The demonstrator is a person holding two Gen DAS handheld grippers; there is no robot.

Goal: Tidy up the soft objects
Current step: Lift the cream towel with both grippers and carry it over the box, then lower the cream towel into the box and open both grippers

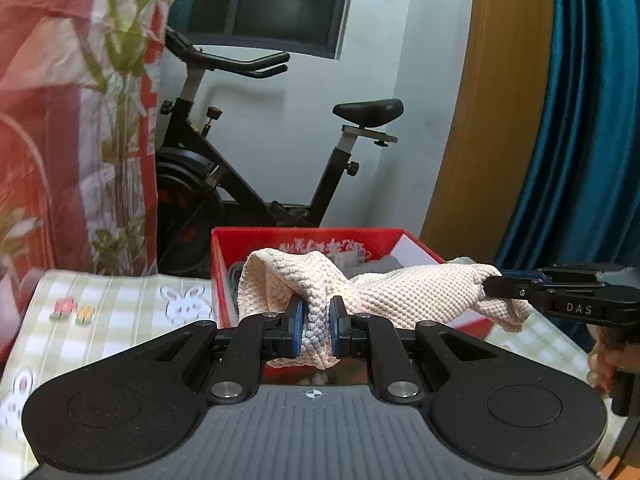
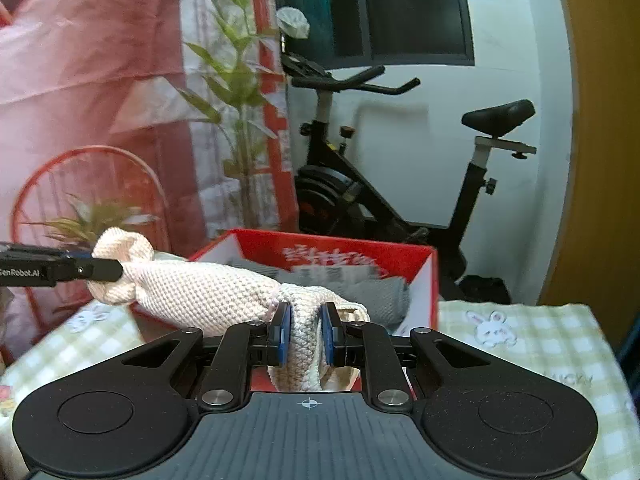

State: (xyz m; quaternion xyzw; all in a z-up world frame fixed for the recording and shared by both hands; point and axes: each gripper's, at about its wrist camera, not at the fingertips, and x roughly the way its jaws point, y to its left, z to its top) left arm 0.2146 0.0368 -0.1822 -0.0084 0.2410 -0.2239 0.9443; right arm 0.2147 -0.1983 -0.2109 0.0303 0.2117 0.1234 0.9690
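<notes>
A cream knitted cloth (image 1: 400,292) hangs stretched between my two grippers, just in front of and above a red box (image 1: 256,236). My left gripper (image 1: 317,326) is shut on one end of the cloth. My right gripper (image 2: 306,330) is shut on the other end (image 2: 208,292). In the left wrist view the right gripper (image 1: 496,280) comes in from the right edge. In the right wrist view the left gripper (image 2: 108,268) comes in from the left edge. The red box (image 2: 432,276) holds grey knitted cloth (image 2: 376,292).
The box stands on a table with a green checked bunny-print cloth (image 1: 120,304), also seen in the right wrist view (image 2: 520,332). Behind it are an exercise bike (image 1: 248,184), a plant with a red cover (image 2: 224,120), a white wall and a blue curtain (image 1: 580,120).
</notes>
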